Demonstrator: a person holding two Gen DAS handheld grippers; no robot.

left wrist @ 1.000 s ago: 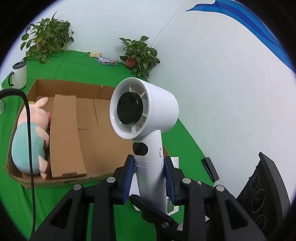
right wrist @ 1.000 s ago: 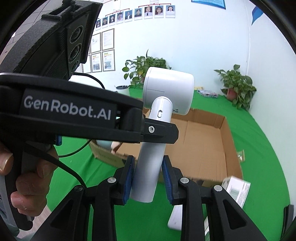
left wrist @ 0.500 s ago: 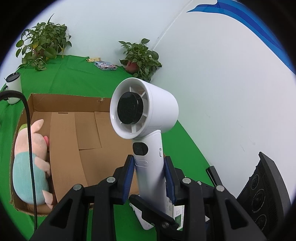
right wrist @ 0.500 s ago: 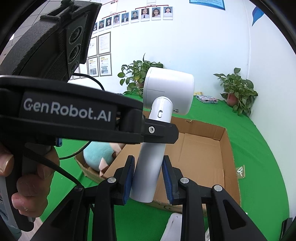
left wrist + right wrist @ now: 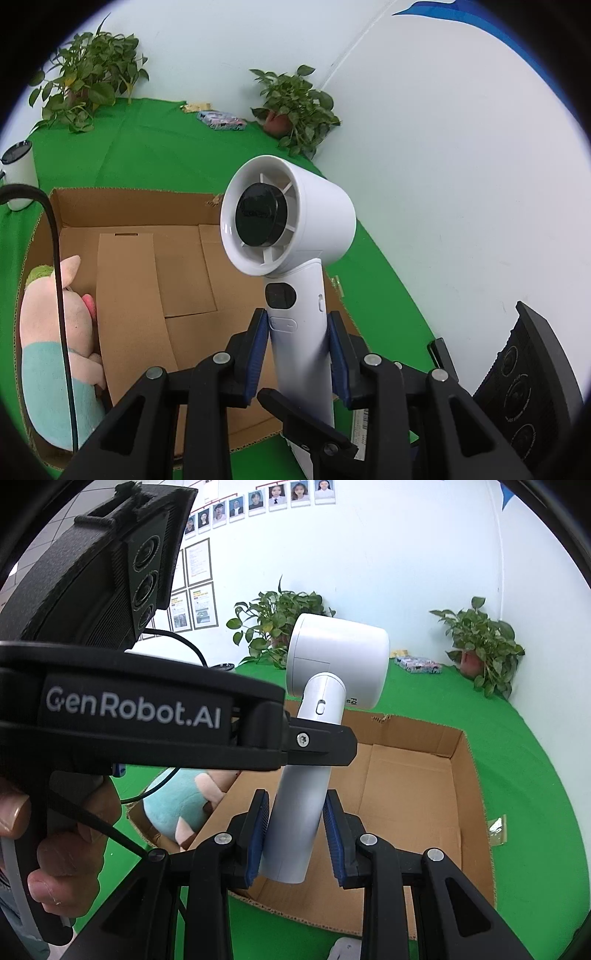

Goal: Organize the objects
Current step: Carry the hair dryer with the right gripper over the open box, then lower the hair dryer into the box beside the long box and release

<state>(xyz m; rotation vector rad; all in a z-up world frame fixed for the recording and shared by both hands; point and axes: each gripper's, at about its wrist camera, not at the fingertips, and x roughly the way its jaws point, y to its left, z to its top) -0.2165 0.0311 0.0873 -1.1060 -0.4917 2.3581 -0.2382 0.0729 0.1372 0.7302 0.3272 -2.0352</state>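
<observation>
Where walls meet, green tablecloth [image 5: 166, 155] (potted plants [image 5: 295, 103]).

The words "GenRobot.AI" stand in white letters on the black side of the left gripper [image 5: 133, 712], seen in the right wrist view. On the white fan [image 5: 338, 661] there is a tiny mark that starts with "FO", but the rest is too small to read. The papers on the wall [image 5: 199, 603] cannot be read.
</observation>
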